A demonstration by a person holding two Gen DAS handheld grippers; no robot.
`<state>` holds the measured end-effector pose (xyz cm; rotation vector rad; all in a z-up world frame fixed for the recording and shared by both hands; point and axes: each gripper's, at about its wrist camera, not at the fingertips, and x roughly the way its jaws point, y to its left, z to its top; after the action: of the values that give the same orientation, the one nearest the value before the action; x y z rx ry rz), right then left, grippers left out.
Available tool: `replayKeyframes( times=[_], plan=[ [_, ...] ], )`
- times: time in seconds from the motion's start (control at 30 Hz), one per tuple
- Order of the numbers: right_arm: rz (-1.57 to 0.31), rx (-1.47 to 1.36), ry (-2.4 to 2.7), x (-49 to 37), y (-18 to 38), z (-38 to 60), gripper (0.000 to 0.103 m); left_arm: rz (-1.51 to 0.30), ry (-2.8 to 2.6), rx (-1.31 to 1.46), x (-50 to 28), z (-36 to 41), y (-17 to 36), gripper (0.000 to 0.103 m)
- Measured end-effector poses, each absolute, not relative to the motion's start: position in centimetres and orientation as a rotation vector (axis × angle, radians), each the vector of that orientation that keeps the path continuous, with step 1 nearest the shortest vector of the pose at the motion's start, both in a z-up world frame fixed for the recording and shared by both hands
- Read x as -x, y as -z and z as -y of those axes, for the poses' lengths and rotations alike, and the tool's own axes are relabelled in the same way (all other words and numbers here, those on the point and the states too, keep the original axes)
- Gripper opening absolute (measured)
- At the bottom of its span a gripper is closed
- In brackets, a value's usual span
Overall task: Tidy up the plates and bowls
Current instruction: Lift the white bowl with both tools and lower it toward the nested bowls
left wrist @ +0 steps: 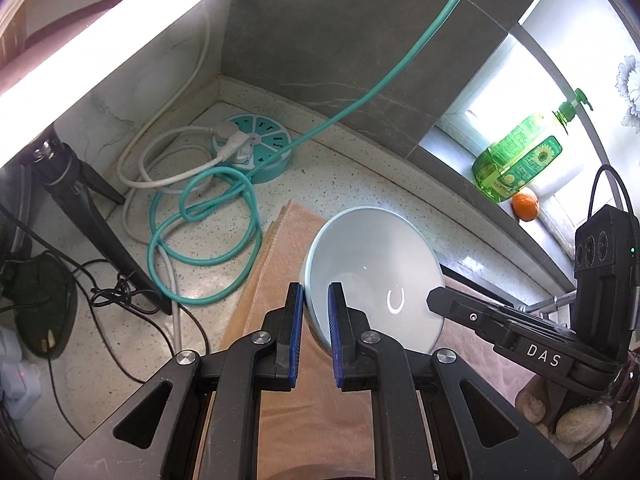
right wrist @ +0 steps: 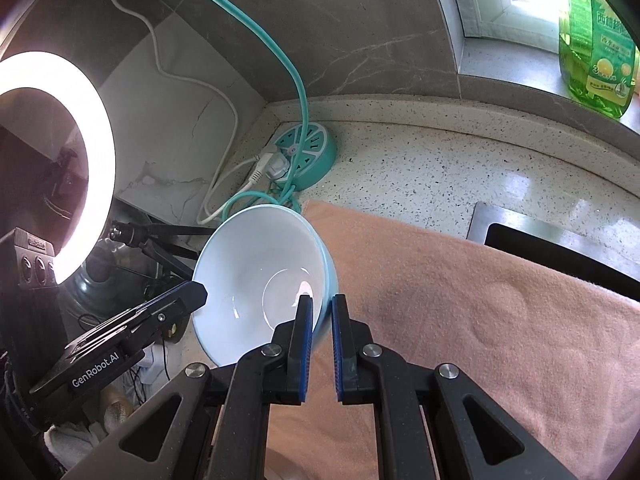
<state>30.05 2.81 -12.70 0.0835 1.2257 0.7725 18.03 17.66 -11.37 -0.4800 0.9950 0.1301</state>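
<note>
Your left gripper (left wrist: 316,300) is clamped on the rim of the pale blue bowl (left wrist: 372,276), one blue pad (left wrist: 295,320) outside the wall and the other inside. Your right gripper (right wrist: 322,312) is clamped on the opposite side of the same bowl's rim, again with one pad on each face of the wall. In the left wrist view the right gripper reaches the bowl from the right; in the right wrist view the left gripper meets the rim from the left.

The bowl is tilted, its opening turned toward both cameras, and it hangs between the two grippers over the near edge of the peach towel (right wrist: 460,300). Whether its underside touches the towel cannot be told. The towel lies on the speckled bench (right wrist: 420,168).

In the back corner of the bench sits a round teal power strip (left wrist: 256,148), with a white plug in it and a teal cable (left wrist: 208,240) looped in front. A green bottle (left wrist: 520,156) and an orange (left wrist: 526,206) stand on the window sill. A lit ring lamp (right wrist: 92,152) stands at the left of the right wrist view.
</note>
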Motion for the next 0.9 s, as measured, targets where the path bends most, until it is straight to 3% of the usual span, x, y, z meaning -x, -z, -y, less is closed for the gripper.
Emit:
replayKeyframes(
  times=[0.9],
  plan=[
    [-1.146,-0.106,-0.764,-20.7,8.4,-0.5,0.009,-0.938,-0.056,0.475,-9.4,-17.2,8.3,0.011]
  ],
)
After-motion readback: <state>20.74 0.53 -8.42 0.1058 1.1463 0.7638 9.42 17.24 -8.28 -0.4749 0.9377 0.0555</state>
